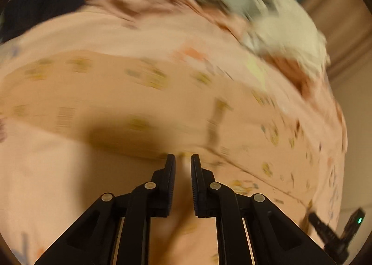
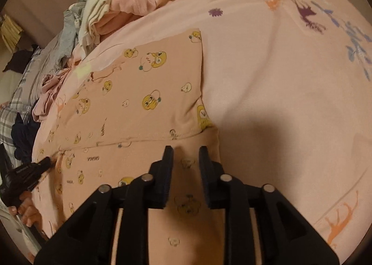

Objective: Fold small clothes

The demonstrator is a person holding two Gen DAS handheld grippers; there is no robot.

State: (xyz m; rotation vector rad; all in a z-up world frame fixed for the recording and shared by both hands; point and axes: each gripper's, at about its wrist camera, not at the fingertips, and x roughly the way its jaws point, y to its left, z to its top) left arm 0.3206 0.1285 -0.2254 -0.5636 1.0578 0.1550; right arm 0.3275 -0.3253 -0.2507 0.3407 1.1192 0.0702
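A small peach garment (image 2: 144, 83) printed with yellow cartoon faces lies flat on the pink bedsheet (image 2: 267, 67), its near part folded across along a seam. My right gripper (image 2: 185, 148) hovers over that near part, close to the garment's right edge, open with nothing pinched between its fingers. My left gripper (image 2: 46, 163) reaches the garment's left edge, held by a person's hand (image 2: 28, 211). In the blurred left wrist view, the left gripper (image 1: 183, 156) points at the garment (image 1: 116, 92) with a narrow gap; whether cloth is pinched is unclear.
A heap of unfolded clothes (image 2: 111, 9), cream, pink and grey, lies along the sheet's far left side, with plaid and dark pieces (image 2: 23, 130) nearer. The left wrist view shows the same heap (image 1: 267, 20) and a dark garment (image 1: 41, 4). Bare sheet stretches to the right.
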